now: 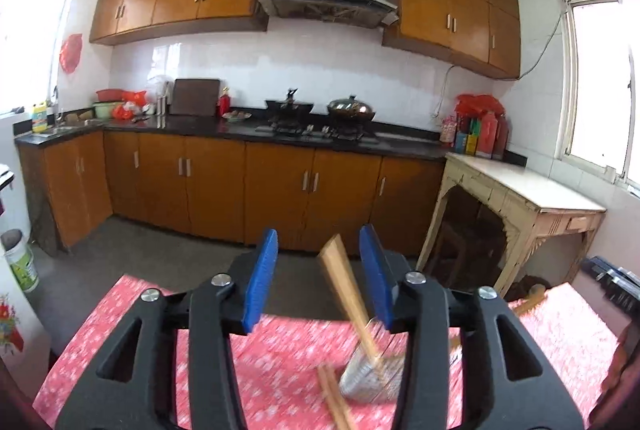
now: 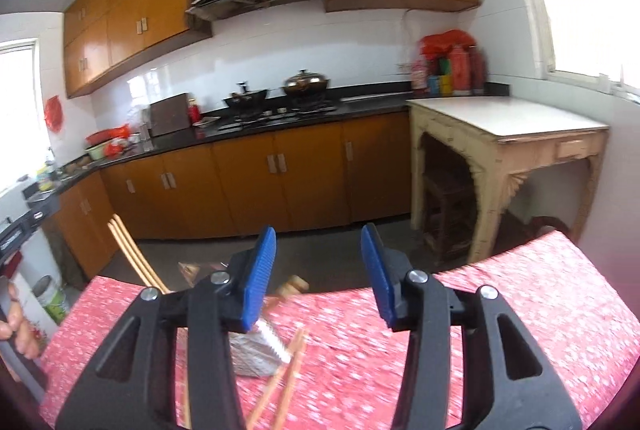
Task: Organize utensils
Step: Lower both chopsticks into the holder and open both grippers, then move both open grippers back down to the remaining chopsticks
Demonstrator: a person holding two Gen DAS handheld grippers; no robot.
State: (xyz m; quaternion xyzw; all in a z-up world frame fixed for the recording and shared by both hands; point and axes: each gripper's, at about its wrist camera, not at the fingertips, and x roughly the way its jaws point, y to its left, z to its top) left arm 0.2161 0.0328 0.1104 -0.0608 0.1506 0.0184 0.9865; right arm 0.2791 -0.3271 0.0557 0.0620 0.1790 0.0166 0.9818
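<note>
Left gripper (image 1: 318, 244): blue pads stand apart, nothing pressed between them. A pair of wooden chopsticks (image 1: 344, 282) rises in the gap, nearer the right-hand pad; contact cannot be told. They stand tilted in a metal utensil holder (image 1: 370, 370) on the table with the red patterned cloth (image 1: 280, 358). A second pair of chopsticks (image 1: 334, 396) lies on the cloth just beside the holder, at its left foot. Foreground is motion-blurred.

Right gripper (image 2: 318, 244): pads likewise apart, holding nothing. Through the gap, only floor and table edge.

Only in the right wrist view:
- the holder (image 2: 260, 354) sits low and left, partly behind the left finger, its upright chopsticks (image 2: 132, 254) showing far left of the gripper
- loose chopsticks (image 2: 288, 366) lie on the cloth (image 2: 500, 310) just right of the holder
- a small wooden piece (image 2: 294, 286) at the table's far edge, too blurred to name
- a hand (image 2: 16, 330) at the left border, gripping something dark.

Only in the left wrist view:
- a wooden-handled thing (image 1: 528, 300) at the table's far right edge, identity unclear
- a dark object (image 1: 612, 280) beyond the table at far right.

Both views: kitchen counter with stove and pots behind, pale side table at right.
</note>
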